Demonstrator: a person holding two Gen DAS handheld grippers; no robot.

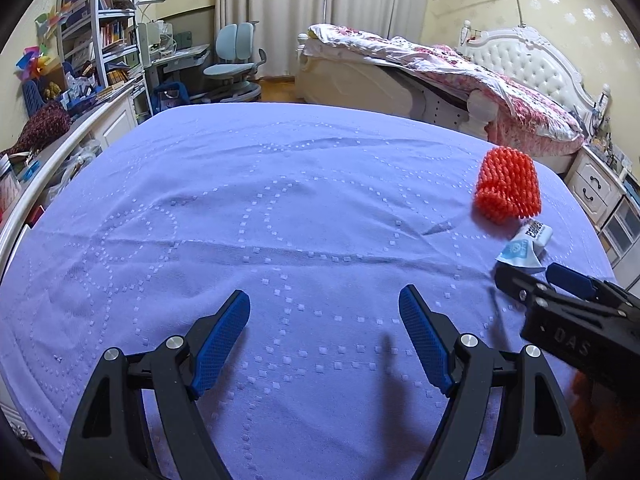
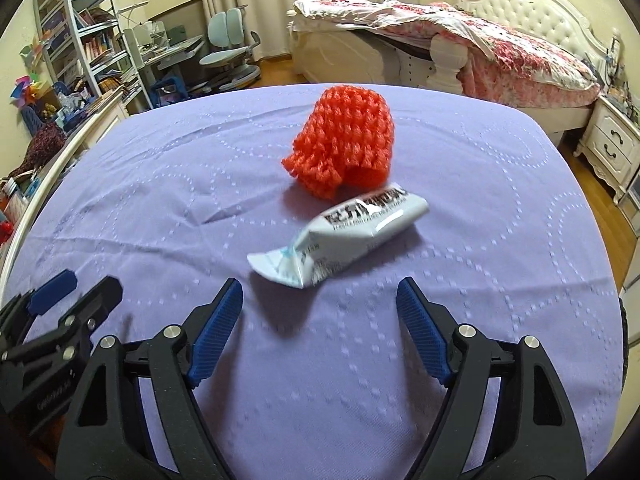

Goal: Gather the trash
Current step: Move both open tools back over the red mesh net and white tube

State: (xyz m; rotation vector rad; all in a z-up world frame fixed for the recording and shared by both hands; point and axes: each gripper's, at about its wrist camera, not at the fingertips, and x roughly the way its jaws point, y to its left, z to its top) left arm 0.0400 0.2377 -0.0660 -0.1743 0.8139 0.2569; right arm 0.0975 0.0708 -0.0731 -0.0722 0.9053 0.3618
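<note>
Nothing looks collected yet. The red net [image 2: 344, 140] and the white wrapper [image 2: 344, 232] both lie on the purple tabletop [image 2: 160, 184], the wrapper touching the net's near side. The right tool [image 2: 320, 304] is wide and empty, just short of the wrapper. The left tool [image 1: 324, 312] is wide and empty too, well left of the net. No bin is in view.

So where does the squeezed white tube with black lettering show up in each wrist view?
Left wrist: squeezed white tube at the far right edge, partly hidden behind the right gripper.
Right wrist: centre, just beyond the open fingers.
Shared landmark: the orange foam net sleeve, touching the tube's far end.
</note>
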